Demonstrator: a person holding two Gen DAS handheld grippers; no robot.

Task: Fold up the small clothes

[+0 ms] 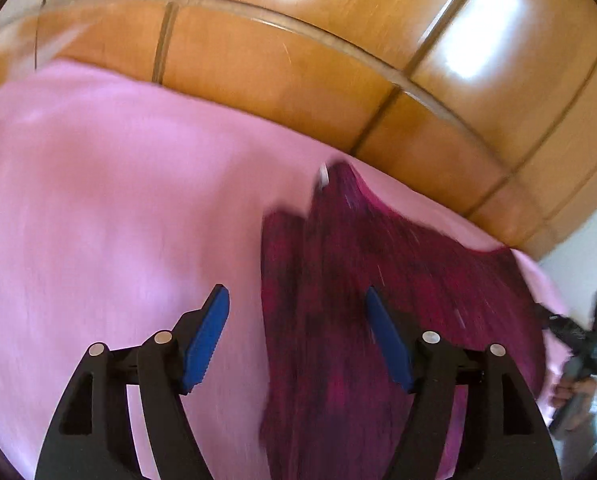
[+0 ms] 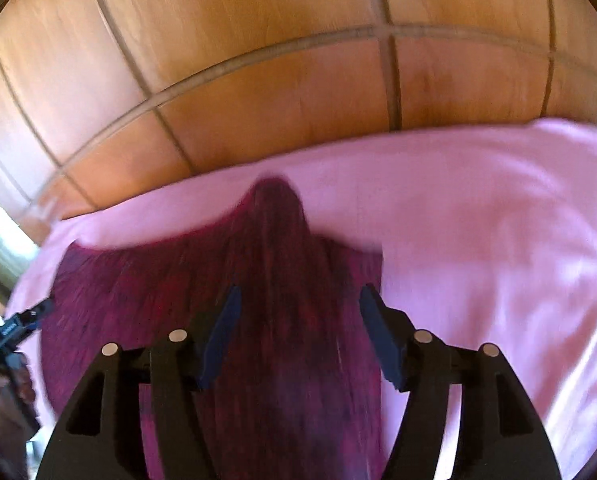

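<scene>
A dark magenta knitted garment (image 1: 378, 280) lies spread on a pink sheet (image 1: 98, 200), blurred by motion. A small white label (image 1: 322, 176) shows at its far peak. My left gripper (image 1: 296, 296) is open above the garment's left edge; its left blue pad is over bare sheet and its right pad over the knit. Nothing is pinched between them. In the right wrist view my right gripper (image 2: 300, 294) stands open over the middle of the same garment (image 2: 178, 288), its dark pads apart and gripping nothing.
Glossy wooden wardrobe panels (image 1: 298, 60) rise just behind the sheet's far edge. A person's hand (image 1: 568, 392) holding a black tool shows at the left wrist view's right rim. Pink sheet (image 2: 498, 240) stretches to the right of the garment.
</scene>
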